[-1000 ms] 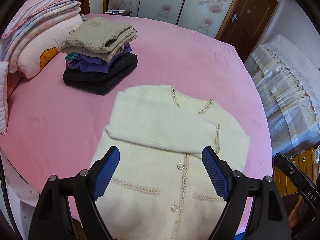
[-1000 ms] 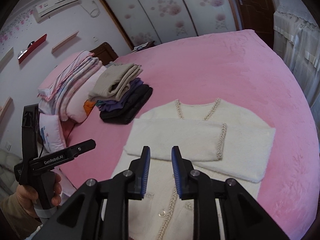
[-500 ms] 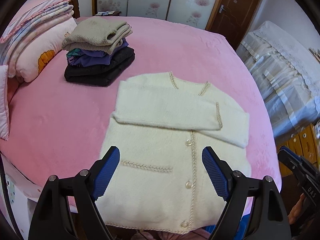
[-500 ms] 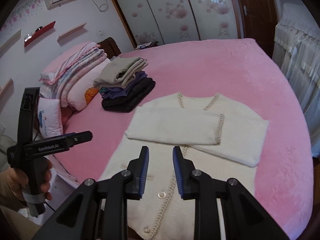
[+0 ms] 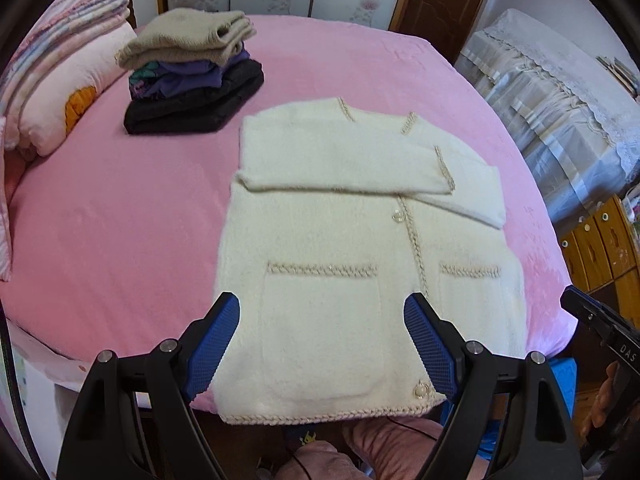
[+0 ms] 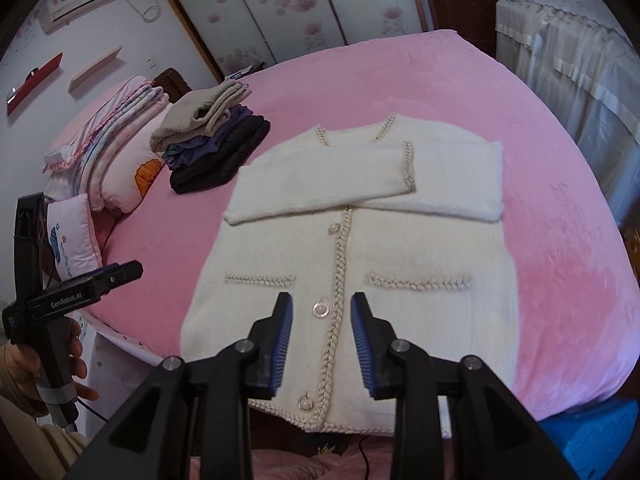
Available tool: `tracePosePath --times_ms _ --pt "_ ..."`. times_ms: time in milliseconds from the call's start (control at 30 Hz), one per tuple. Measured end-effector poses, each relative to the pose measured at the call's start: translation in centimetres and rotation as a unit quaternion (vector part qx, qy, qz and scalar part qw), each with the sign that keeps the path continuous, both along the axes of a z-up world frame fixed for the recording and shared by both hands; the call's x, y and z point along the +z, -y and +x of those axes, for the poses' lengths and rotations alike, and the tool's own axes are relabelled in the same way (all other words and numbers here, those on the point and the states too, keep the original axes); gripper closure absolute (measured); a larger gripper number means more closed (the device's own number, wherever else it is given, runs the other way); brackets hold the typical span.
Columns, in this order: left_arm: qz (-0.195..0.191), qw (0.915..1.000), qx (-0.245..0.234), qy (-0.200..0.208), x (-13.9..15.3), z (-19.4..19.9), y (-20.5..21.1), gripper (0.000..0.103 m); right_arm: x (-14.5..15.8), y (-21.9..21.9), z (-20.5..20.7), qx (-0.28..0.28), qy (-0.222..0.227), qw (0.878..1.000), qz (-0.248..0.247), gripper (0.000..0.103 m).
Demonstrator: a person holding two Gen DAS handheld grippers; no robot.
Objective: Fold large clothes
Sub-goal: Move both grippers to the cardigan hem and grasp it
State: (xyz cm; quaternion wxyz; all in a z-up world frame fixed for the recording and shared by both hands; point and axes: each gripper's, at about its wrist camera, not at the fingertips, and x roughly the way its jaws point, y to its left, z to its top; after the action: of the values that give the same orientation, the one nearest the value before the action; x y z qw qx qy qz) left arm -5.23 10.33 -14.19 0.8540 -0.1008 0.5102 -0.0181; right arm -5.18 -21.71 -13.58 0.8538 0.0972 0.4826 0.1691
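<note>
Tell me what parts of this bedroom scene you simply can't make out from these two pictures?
- Cream cardigan: its chest, both views, covered by the folded sleeves.
- Stack of folded clothes: lower garments, both views, hidden by the beige sweater on top.
- Floor below the bed, both views: blocked by the gripper bodies.
- Right gripper: seen from the left wrist, cut off by the frame edge.

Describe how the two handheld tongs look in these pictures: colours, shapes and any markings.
Both tongs are matte black frames with silver screws and blue cross-hatched pads. The left tongs carry white "GenRobot.AI" lettering and grey tape round the handle, visible in the right view. The right tongs show "DAS" on the body in the left view.
</note>
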Motion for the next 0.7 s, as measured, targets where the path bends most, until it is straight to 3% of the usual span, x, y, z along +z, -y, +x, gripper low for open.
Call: tracePosePath --times_ms 200,467,700 --pt "-0.005 1.0000 -0.002 -0.005 -3.4 -2.1 -0.6 0.020 -1.8 1.4 -1.6 -0.026 0.000 0.999 0.019 0.066" --pt "-0.006 0.9992 0.030 -0.026 -10.9 -5.1 -3.7 0.020 -6.9 4.7 -3.9 -0.053 -0.001 0.999 0.005 0.066" --pt "-0.036 0.9963 0.065 -0.044 -16.6 -6.6 -7.0 0.020 -12.0 8.3 -5.1 -0.052 -0.045 0.997 -0.027 0.066"
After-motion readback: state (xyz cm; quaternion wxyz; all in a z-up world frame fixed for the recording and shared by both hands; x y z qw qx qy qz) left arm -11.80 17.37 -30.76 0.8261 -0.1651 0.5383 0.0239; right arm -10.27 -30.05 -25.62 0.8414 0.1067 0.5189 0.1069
